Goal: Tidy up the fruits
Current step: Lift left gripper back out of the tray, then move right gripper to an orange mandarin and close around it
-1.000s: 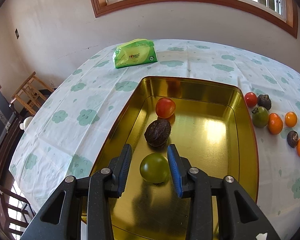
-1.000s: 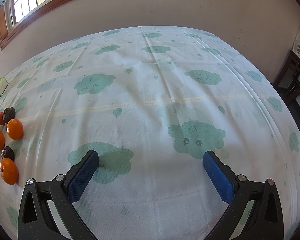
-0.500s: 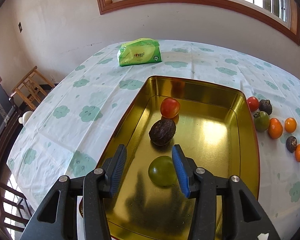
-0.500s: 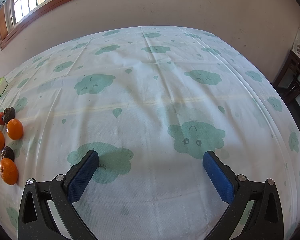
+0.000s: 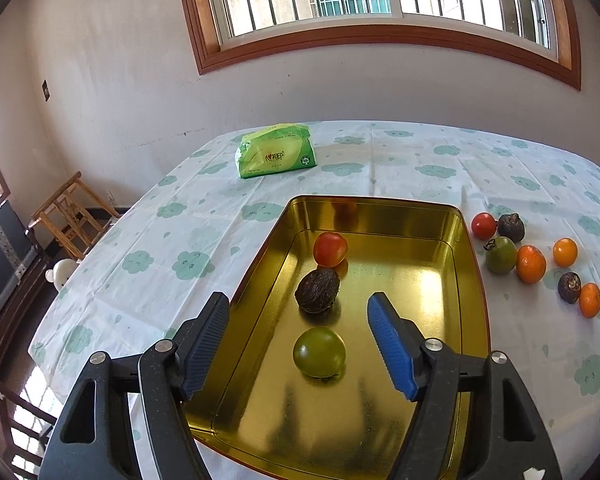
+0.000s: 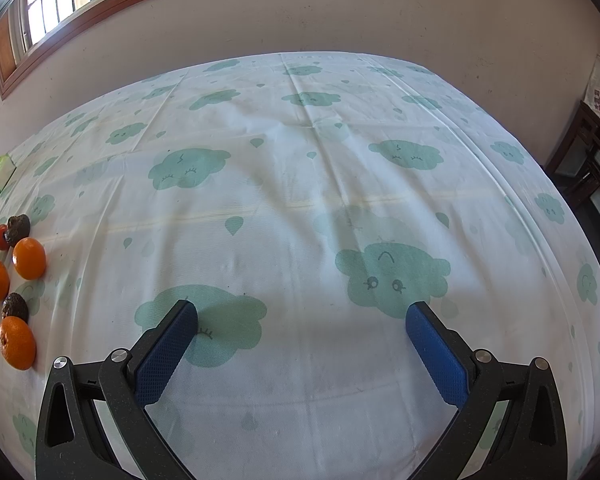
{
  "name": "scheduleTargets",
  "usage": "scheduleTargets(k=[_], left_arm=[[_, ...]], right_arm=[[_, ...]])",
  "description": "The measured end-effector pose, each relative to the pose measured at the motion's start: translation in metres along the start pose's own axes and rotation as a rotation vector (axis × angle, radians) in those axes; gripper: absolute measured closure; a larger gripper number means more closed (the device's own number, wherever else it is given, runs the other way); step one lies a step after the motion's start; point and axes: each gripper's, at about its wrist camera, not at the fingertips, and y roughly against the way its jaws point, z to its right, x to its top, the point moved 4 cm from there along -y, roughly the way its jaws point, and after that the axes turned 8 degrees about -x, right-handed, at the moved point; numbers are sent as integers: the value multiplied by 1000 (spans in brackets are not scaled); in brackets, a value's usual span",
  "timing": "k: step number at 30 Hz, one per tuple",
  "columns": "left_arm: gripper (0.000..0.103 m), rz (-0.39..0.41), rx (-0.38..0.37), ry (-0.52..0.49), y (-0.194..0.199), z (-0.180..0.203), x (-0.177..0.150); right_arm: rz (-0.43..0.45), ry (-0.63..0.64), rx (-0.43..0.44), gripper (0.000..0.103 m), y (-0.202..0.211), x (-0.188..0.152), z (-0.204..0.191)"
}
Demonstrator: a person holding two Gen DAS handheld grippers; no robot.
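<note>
A gold metal tray [image 5: 472, 280] holds a red tomato [image 5: 330, 249], a dark wrinkled fruit [image 5: 317, 290] and a green tomato [image 5: 319, 352] in a line. My left gripper [image 5: 298, 306] is open above the tray, and the green tomato lies free on the tray floor below it. Right of the tray lie a red tomato [image 5: 483, 225], dark fruits [image 5: 511, 227], a green tomato [image 5: 501, 254] and oranges [image 5: 531, 263]. My right gripper [image 6: 300, 316] is open and empty over bare tablecloth. The oranges [image 6: 29, 258] show at that view's left edge.
A green tissue pack [image 5: 276, 156] lies at the table's far side. The table carries a white cloth with green clouds [image 6: 300, 160]. A wooden chair [image 5: 66, 216] stands off the left edge, dark furniture [image 6: 596, 184] off the right.
My left gripper opened wide, let go of the green tomato in the tray, and drew up and back. The right gripper has not moved.
</note>
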Motion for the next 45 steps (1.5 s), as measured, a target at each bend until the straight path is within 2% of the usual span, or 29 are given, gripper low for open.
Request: scheduleTargets(k=[11, 16, 25, 28, 30, 33, 36, 42, 45], left_arm=[[31, 31, -3, 26, 6, -6, -7], [31, 68, -41, 39, 12, -12, -10], [29, 186, -115, -16, 30, -2, -12], [25, 193, -132, -13, 32, 1, -14], [25, 192, -139, -9, 32, 3, -15], [24, 198, -141, 0, 33, 2, -16], [22, 199, -149, 14, 35, -2, -18], [19, 215, -157, 49, 41, -12, -24], [19, 227, -165, 75, 44, -18, -31]], right_arm=[[0, 0, -2, 0, 0, 0, 0], [1, 0, -3, 0, 0, 0, 0], [1, 0, -2, 0, 0, 0, 0], [4, -2, -7, 0, 2, -1, 0], [41, 3, -8, 0, 11, -3, -1], [126, 3, 77, 0, 37, -11, -12], [167, 35, 152, 0, 58, -25, -35], [175, 104, 334, 0, 90, -45, -86], [179, 145, 365, 0, 101, -49, -106]])
